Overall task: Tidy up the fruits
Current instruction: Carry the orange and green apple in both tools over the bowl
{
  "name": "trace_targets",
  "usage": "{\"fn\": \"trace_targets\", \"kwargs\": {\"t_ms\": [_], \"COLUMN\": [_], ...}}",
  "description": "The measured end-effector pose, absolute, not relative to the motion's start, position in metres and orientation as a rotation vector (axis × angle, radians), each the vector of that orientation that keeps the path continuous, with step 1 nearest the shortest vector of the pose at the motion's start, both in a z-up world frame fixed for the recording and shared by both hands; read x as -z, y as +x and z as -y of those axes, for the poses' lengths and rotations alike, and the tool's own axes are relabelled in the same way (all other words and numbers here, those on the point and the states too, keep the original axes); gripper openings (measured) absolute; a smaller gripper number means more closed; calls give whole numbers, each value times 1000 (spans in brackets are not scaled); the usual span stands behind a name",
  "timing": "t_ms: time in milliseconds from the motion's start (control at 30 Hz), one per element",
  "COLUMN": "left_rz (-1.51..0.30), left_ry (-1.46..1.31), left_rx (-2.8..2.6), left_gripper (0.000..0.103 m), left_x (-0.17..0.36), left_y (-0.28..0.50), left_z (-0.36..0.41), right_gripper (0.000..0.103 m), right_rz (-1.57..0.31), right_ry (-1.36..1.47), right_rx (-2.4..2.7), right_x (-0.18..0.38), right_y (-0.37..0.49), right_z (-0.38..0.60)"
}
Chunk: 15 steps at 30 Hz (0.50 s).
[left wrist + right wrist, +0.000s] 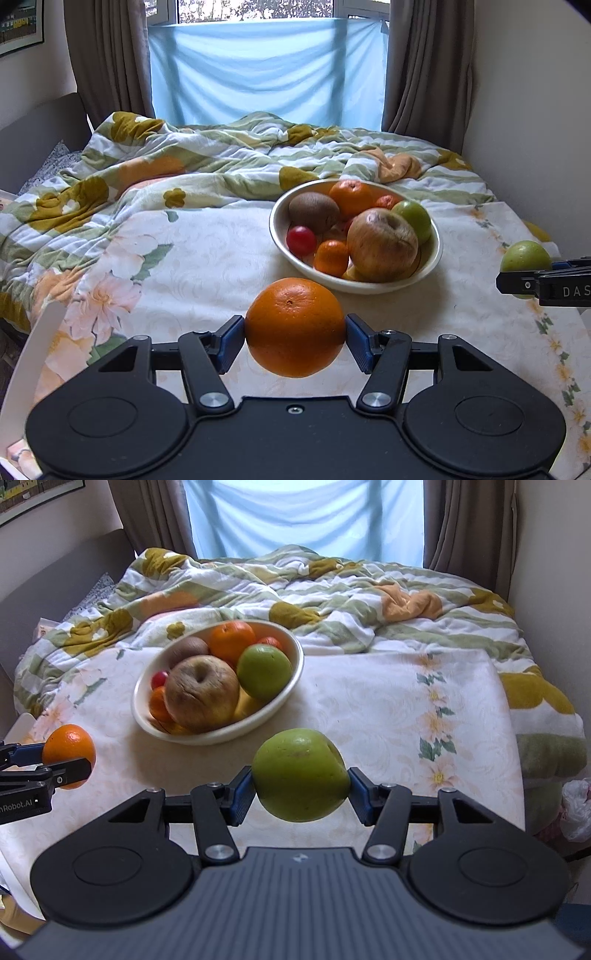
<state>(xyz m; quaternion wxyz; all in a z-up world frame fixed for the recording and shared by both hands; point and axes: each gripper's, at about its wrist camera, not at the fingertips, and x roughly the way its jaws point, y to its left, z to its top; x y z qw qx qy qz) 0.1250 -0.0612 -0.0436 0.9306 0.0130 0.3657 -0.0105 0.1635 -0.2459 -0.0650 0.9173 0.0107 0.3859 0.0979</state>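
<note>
My left gripper [295, 338] is shut on a large orange [295, 325] and holds it above the floral cloth, in front of the white bowl [432, 262]. My right gripper [301, 792] is shut on a green apple [300, 773], also above the cloth, to the right of the bowl [258, 720]. The bowl holds a big brownish apple [382, 243], a green apple [415, 218], a kiwi [313, 210], oranges, a mandarin and a small red fruit [301, 240]. Each gripper shows in the other view: the right one [517, 286], the left one [79, 764].
The floral cloth [369, 709] covers a table-like surface against a bed with a crumpled quilt [184, 162]. Curtains and a blue-covered window stand behind. A wall runs along the right. A white plastic bag [576, 808] lies at the right edge.
</note>
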Motion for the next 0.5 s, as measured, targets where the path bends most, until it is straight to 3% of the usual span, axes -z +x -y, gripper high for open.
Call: {"fn": "trace_targets", "kwargs": {"t_ms": [500], "left_rz": [-667], "left_ry": [46], "left_rx": [49], "left_gripper": [63], "left_x": [-21], "left_y": [158], "left_z": [58], "right_gripper": [69], "right_rz": [-718], "right_ry": [-13], "right_rx": [-223], "right_x": [-6], "right_y": [180], "right_z": [241]}}
